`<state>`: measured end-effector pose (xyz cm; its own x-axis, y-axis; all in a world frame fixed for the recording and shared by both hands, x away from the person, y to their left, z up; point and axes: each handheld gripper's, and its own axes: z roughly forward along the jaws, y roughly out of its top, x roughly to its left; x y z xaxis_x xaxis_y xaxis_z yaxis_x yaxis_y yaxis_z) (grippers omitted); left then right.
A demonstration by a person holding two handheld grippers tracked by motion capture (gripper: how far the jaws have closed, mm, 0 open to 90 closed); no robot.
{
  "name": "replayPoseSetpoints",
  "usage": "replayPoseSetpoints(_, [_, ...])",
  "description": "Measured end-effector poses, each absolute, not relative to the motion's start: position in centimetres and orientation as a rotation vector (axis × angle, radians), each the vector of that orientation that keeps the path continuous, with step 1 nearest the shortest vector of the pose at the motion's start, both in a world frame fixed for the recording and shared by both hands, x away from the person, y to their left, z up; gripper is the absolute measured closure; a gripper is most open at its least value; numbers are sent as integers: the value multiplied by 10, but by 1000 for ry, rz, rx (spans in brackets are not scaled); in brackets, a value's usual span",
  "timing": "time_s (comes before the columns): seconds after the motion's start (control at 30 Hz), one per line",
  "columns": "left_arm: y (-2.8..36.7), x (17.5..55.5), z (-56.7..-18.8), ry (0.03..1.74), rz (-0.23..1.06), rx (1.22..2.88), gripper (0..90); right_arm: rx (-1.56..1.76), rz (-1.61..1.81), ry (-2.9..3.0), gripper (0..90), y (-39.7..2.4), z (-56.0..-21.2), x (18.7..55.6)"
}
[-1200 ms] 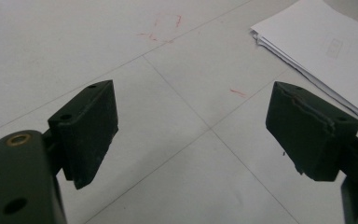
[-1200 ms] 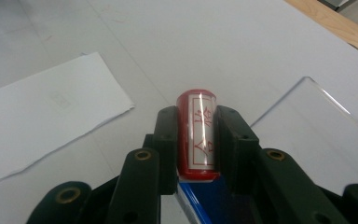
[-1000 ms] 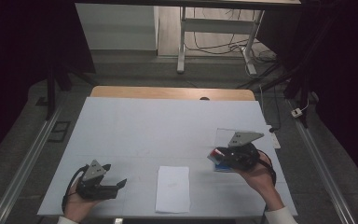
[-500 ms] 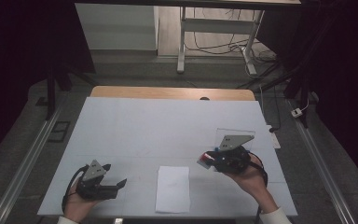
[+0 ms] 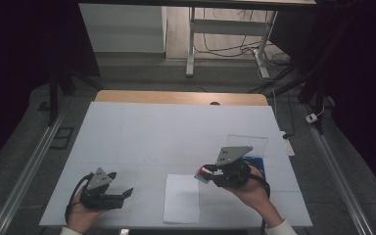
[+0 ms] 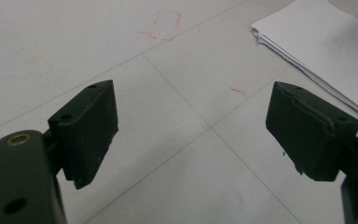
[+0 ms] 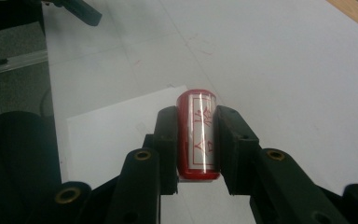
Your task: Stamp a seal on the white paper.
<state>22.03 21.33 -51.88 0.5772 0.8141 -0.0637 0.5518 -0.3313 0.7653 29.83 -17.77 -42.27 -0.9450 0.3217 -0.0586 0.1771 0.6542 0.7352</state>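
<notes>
A red cylindrical stamp with a white label of red characters sits between the jaws of my right gripper, which is shut on it. In the high view this gripper hovers at the right edge of a white stack of paper, stamp pointing left. My left gripper rests at the table's front left, held by a hand. Its jaws stand wide open with bare table between them in the left gripper view. The paper stack lies beyond its right jaw.
A blue flat object lies behind the right hand, beside a clear sheet. The white tabletop has faint red marks. Metal rails run along both table sides, and a wooden strip edges the far side.
My right gripper has carried the red stamp leftward, from above the blue object to the edge of the paper stack. The left gripper has stayed put.
</notes>
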Motion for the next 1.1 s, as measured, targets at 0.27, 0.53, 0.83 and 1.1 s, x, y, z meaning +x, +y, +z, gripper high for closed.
replayPoseSetpoints(0.27, [213,220,-519,1088,428,2031,173,353,1148,2708,704,-163,-424,291])
replayPoseSetpoints(0.53, [214,220,-519,1087,428,2031,173,320,1138,2734,704,-151,-429,289])
replayPoseSetpoints(0.83, [214,220,-519,1089,428,2030,173,285,1101,2774,704,-137,-438,286])
replayPoseSetpoints(1.1, [214,220,-519,1089,431,2031,173,244,1019,2806,704,-120,-453,284])
